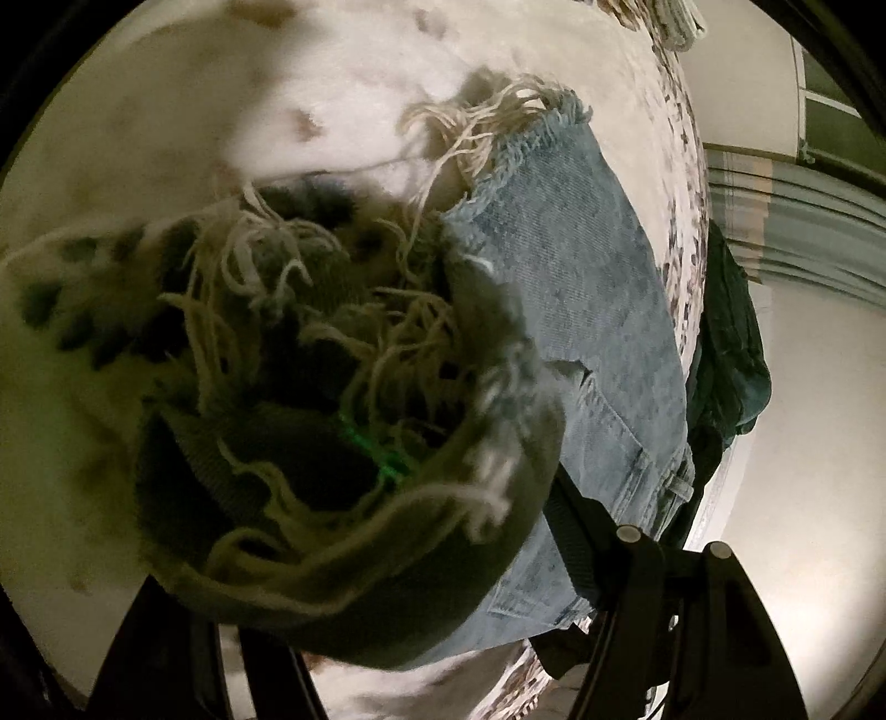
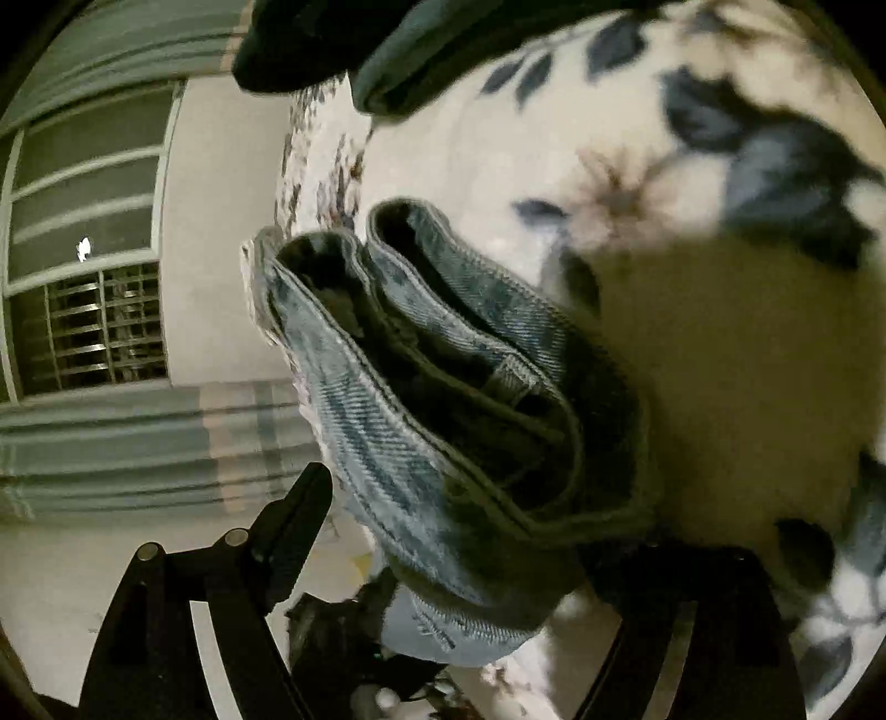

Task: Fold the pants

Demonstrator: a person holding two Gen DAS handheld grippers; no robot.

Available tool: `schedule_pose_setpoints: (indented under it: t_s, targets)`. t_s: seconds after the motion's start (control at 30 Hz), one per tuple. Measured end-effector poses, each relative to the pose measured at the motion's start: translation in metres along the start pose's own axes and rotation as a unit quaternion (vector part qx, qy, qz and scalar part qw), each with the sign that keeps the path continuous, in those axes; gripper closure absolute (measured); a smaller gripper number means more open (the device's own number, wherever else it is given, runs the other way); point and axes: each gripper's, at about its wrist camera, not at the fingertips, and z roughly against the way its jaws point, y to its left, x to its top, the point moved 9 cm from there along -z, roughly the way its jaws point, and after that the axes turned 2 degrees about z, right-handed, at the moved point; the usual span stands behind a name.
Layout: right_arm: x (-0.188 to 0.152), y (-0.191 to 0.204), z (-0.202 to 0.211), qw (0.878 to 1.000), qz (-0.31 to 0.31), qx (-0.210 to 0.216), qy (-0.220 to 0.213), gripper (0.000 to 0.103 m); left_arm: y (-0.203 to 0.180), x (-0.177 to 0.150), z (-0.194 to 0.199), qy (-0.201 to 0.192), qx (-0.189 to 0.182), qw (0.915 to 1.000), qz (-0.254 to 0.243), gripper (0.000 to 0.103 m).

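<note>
Light blue jeans [image 1: 581,310] lie on a white floral bedspread [image 1: 343,72]. In the left wrist view my left gripper [image 1: 387,559] is shut on a frayed leg hem [image 1: 332,387], lifted close to the lens with long white threads hanging; the other frayed hem [image 1: 515,116] rests on the bed further off. In the right wrist view my right gripper [image 2: 459,559] is shut on the folded waistband [image 2: 443,387], its layers and a belt loop bunched between the fingers.
A dark green garment [image 1: 731,354] hangs at the bed's edge, and also shows at the top of the right wrist view [image 2: 387,44]. A barred window [image 2: 88,310] and striped curtain [image 2: 138,443] stand beyond the bed.
</note>
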Motion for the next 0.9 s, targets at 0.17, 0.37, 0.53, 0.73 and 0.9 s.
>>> schedule_pose_setpoints:
  t_s: [0.17,0.37,0.53,0.73,0.9]
  targets:
    - [-0.005,0.011,-0.01,0.995,0.056,-0.083,0.001,0.051,-0.003,-0.003,0.007,-0.031,-0.007,0.9995,-0.009,0.069]
    - [-0.02,0.041,0.008,0.994,0.05,-0.089,-0.022,0.062,-0.039,-0.01,0.034,-0.053,-0.023,0.996,-0.067,0.082]
    - [-0.02,0.091,0.049,0.996,0.048,-0.072,-0.038,0.063,-0.089,-0.02,0.073,-0.052,-0.031,0.9927,-0.104,0.083]
    - [-0.007,0.154,0.122,0.995,0.039,-0.043,-0.079,0.064,-0.182,-0.038,0.104,-0.025,-0.044,0.9835,-0.173,0.083]
    - [0.036,0.196,0.205,0.987,0.019,-0.025,-0.157,0.064,-0.296,-0.06,0.08,0.019,-0.086,0.9708,-0.223,0.083]
